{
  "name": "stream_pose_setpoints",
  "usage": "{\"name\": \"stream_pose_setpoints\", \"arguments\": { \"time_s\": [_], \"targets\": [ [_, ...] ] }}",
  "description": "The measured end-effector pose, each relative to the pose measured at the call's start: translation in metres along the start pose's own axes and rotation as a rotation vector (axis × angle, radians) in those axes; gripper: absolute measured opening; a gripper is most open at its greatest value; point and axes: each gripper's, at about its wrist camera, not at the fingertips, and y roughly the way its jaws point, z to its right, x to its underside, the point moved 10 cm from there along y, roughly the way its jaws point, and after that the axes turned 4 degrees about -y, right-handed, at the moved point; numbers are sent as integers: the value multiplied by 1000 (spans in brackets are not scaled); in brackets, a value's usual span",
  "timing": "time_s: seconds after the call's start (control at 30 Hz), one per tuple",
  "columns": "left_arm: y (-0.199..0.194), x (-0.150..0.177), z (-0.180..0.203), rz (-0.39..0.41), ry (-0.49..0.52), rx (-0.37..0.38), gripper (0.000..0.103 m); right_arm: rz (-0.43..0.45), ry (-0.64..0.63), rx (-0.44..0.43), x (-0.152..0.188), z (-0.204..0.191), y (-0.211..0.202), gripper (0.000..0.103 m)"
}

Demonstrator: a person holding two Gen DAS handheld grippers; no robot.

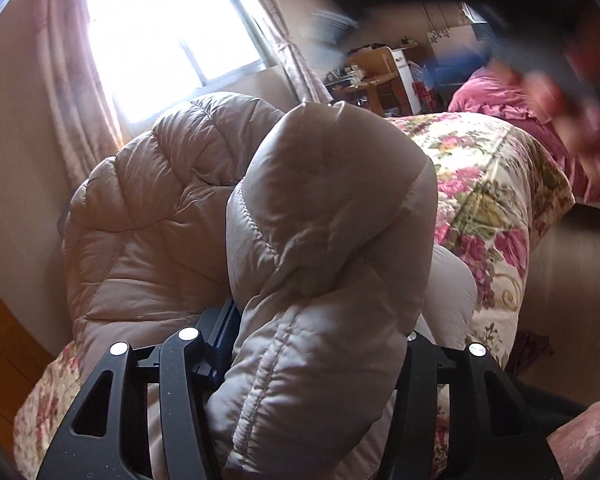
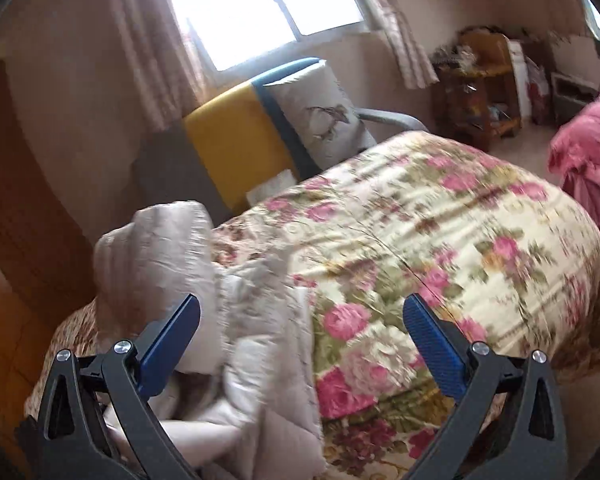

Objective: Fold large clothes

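Note:
A beige quilted puffer jacket fills the left wrist view, bunched and lifted above the floral quilt. My left gripper is shut on a thick fold of the jacket, which hides its fingertips. In the right wrist view the jacket lies crumpled at the quilt's left end. My right gripper is open and empty, its blue pads spread wide over the jacket's edge and the floral quilt.
A bright window with pink curtains is behind. A chair with a yellow cover and a white cushion stands past the bed. A wooden side table is at the far right, with pink bedding beside it. A wooden panel is on the left.

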Motion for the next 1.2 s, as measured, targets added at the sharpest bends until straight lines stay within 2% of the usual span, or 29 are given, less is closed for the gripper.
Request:
{"name": "stream_pose_setpoints", "arguments": {
  "time_s": [0.1,0.17,0.23,0.33,0.5,0.57,0.63,0.67,0.7,0.77,0.83,0.9,0.93,1.0,1.03,1.13,1.2],
  "targets": [
    [-3,0,3,5,6,16,54,-8,-207,12,-17,-58,15,101],
    [-8,-2,4,9,-8,44,56,-1,-294,17,-22,-87,29,101],
    [-15,-2,-2,16,-30,73,57,-34,-356,16,-18,-102,51,101],
    [-27,-2,-11,2,-65,145,57,-103,-434,148,0,-88,86,101],
    [-74,9,-24,25,-97,372,57,-136,-172,75,32,-32,87,101],
    [-91,11,-33,38,-117,450,62,-123,-128,82,50,-13,84,101],
    [-100,8,-52,67,-162,484,65,-94,-102,86,64,2,81,101],
    [-101,6,-65,82,-192,476,66,-90,-85,84,70,6,80,101],
    [-95,2,-84,94,-240,442,74,-86,-60,70,74,9,79,101],
    [-75,-4,-126,104,-344,318,77,-95,-2,15,75,12,75,101],
    [-45,-3,-180,92,-473,125,78,-118,35,-44,72,6,67,101],
    [-16,13,-223,5,-649,-19,78,-114,79,-121,61,0,57,101],
    [-3,22,-234,-31,-742,-11,78,-100,122,-173,54,0,49,101],
    [10,33,-243,-36,-895,59,78,-108,196,-203,43,5,40,101],
    [13,36,-244,-33,-927,71,78,-128,225,-225,38,7,39,101],
    [13,31,-233,-7,-882,54,78,-206,268,-296,28,-3,49,101],
    [11,27,-224,6,-840,44,78,-279,238,-323,26,-21,63,101]
  ]
}}
